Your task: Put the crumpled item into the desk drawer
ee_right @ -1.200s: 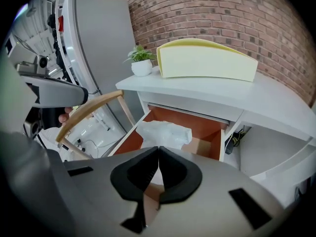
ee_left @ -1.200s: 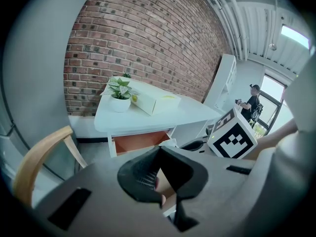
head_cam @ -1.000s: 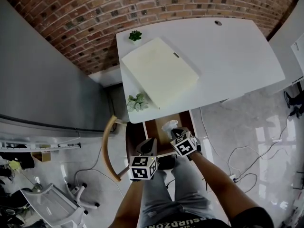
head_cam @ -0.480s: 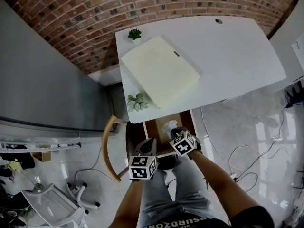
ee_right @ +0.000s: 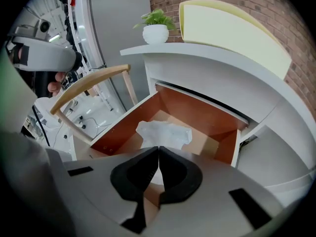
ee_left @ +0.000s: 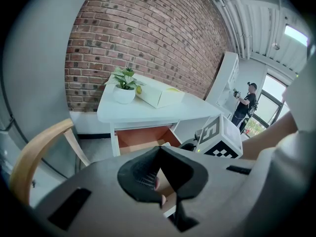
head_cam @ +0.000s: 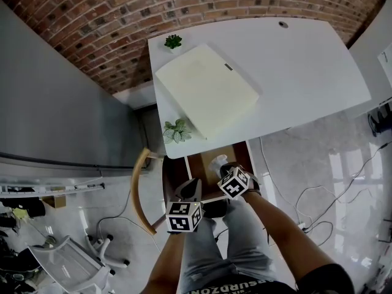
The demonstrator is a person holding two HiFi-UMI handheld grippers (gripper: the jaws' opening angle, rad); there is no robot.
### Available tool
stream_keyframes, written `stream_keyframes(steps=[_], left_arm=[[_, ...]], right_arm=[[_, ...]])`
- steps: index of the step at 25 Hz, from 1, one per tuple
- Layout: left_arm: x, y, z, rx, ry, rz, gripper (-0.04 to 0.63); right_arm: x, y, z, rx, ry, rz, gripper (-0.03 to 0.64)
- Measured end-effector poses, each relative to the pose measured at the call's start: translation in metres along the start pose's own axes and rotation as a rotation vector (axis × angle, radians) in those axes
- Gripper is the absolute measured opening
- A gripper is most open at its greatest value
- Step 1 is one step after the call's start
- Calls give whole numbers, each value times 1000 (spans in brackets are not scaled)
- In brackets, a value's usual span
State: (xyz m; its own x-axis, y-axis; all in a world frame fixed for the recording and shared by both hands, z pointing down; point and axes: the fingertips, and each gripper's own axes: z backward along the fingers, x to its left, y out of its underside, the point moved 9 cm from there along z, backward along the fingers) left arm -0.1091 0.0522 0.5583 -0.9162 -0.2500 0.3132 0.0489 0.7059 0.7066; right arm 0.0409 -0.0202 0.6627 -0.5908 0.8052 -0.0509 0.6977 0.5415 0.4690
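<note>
**Operator:** Over the last second I've nudged my right gripper [ee_right: 158, 152] a touch farther over the drawer [ee_right: 197, 115]. My left gripper [ee_left: 159, 151] has barely shifted.

**Observer:** Where's the crumpled item [ee_right: 164, 134]?

**Operator:** It's lying on the drawer floor, toward the middle, as a loose white wad. My right gripper sits just above the drawer's front edge with the wad right beyond its tips, not touching.

**Observer:** And the jaws?

**Operator:** Both pairs are clenched with nothing between them. The left gripper hangs off the drawer's front left corner, pointing toward it.

**Observer:** What else is around?

**Operator:** The drawer is pulled out from under the white desk [head_cam: 294, 72]. A wooden chair [head_cam: 139, 188] stands to the drawer's left. A cream box [head_cam: 205, 90] lies on the desktop above and behind the drawer.
</note>
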Motion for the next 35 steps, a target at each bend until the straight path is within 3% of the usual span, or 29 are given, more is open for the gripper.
stream_keyframes(steps=[35], left_arm=[[11, 16, -13, 21, -19, 41, 3]], right_arm=[[-3, 12, -62, 184, -52, 156, 2]])
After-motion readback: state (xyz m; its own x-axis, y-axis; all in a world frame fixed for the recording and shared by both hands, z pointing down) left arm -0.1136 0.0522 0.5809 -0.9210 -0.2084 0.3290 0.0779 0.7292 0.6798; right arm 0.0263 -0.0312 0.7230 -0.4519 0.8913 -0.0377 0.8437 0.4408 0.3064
